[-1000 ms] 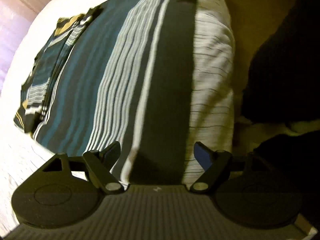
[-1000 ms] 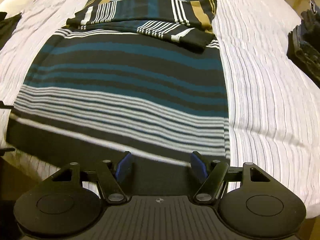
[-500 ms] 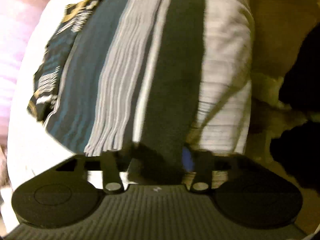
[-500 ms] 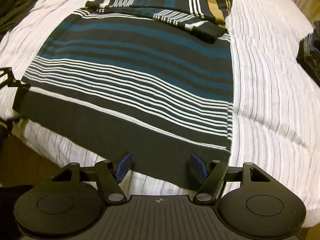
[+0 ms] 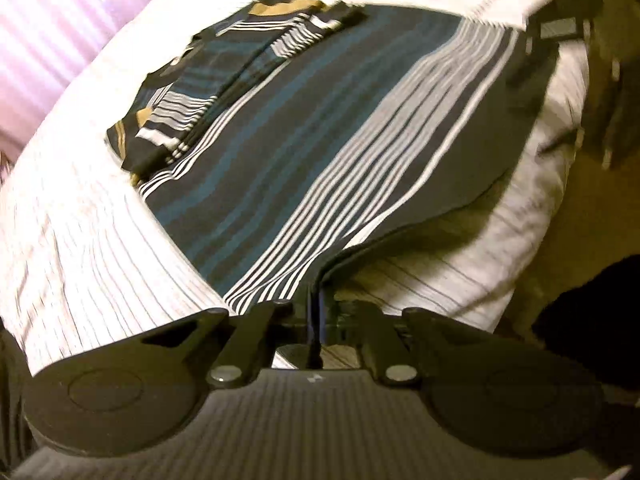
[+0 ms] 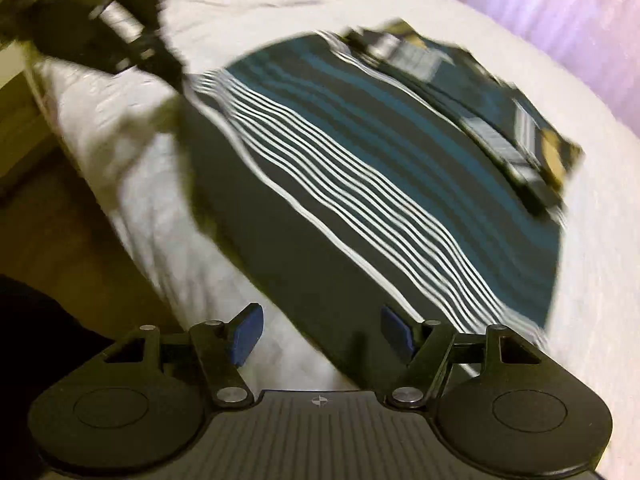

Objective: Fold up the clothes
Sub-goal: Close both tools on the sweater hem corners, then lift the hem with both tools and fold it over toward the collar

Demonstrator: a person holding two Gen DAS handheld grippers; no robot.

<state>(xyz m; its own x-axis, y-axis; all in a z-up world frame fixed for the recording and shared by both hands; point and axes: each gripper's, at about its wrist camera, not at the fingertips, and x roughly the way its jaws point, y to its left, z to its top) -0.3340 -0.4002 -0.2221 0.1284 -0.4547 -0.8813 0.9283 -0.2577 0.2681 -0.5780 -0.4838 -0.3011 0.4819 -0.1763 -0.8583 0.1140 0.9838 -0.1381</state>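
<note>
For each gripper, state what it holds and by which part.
Left gripper: the striped sweater, pinched at a hem corner. Right gripper: open, holding nothing.

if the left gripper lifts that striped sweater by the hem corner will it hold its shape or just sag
Probably sag: the sweater is soft knit lying flat on the bed, and the hem already curves up limply into the shut left gripper. One corner would likely drag the rest, since the right gripper is open. The sleeves folded across the top may slip loose.

Warm, yellowish light, dim toward the lower corners of both views. Motion blur smears the striped sweater and the bed sheet, worst at the right wrist's upper left. Fisheye bends every edge; a pink haze washes the upper corners.
</note>
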